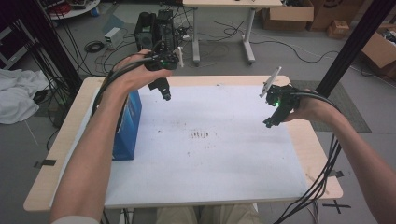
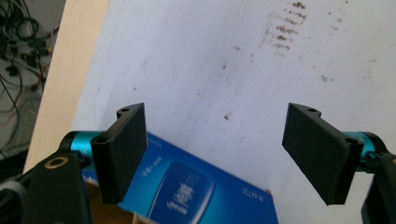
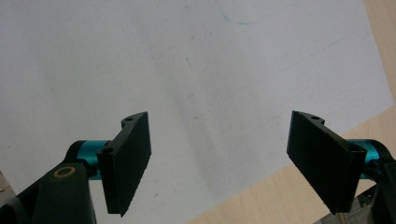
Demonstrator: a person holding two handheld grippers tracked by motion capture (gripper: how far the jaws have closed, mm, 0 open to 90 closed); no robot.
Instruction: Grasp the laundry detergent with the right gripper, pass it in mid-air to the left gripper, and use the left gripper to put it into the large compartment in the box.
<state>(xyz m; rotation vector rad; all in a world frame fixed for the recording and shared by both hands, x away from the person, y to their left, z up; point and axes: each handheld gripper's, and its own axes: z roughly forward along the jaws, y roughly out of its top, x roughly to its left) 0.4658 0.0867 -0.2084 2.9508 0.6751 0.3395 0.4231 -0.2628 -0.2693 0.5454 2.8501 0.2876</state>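
A blue box point(image 1: 128, 126) stands upright at the left side of the white sheet point(image 1: 210, 158) that covers the table. My left gripper point(image 1: 164, 93) hovers above the sheet just right of the box's far end; in the left gripper view its jaws stand wide apart and hold nothing, with the blue box point(image 2: 196, 191) below them. My right gripper point(image 1: 271, 121) hangs over the right part of the sheet, tilted down. Its jaws are wide apart too, over bare white sheet point(image 3: 187, 70).
Brown smudges point(image 1: 201, 135) mark the middle of the sheet. The wooden table edge point(image 1: 65, 140) shows around the sheet. Black cables point(image 1: 322, 186) trail from both hands. Beyond the table stand a black machine point(image 1: 156, 30), another table's legs point(image 1: 247, 42) and cardboard boxes point(image 1: 380, 49).
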